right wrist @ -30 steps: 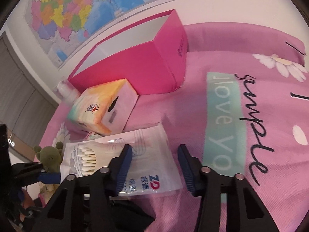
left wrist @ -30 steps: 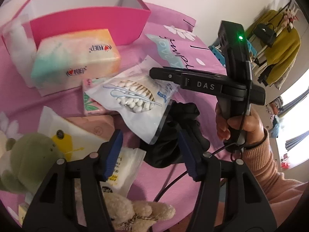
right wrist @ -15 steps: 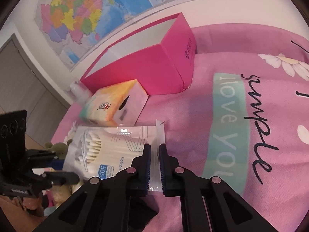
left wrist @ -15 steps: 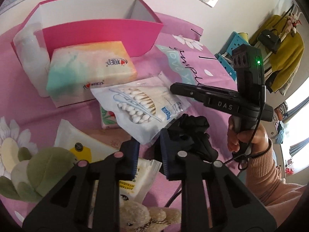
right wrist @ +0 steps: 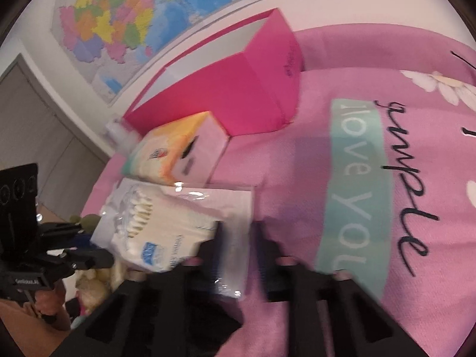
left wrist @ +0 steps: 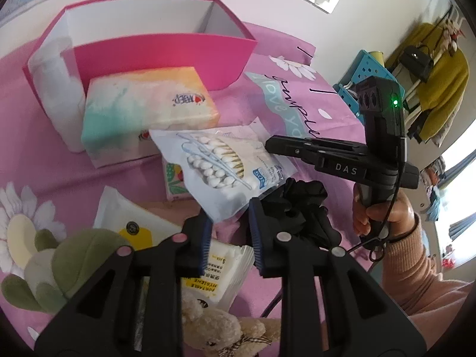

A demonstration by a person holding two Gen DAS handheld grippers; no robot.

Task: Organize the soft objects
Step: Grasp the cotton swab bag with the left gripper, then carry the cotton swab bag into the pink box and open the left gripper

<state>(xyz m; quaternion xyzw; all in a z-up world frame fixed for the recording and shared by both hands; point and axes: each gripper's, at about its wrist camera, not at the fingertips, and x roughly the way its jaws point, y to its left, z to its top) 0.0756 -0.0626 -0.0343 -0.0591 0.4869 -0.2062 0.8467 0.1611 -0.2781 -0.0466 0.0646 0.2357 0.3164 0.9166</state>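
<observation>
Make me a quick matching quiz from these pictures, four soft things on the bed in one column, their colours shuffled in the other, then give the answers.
Things:
1. box
2. scrunchie
3. swab bag
4. teddy

Colours:
A. black
B. beige
C. hot pink
D. white with a blue label

Pairs: 1-C, 2-A, 3-D, 4-B

My right wrist view is blurred, so my right gripper (right wrist: 236,255) looks smeared. My left fingers (left wrist: 197,247) hide part of the wipes pack (left wrist: 220,270).
</observation>
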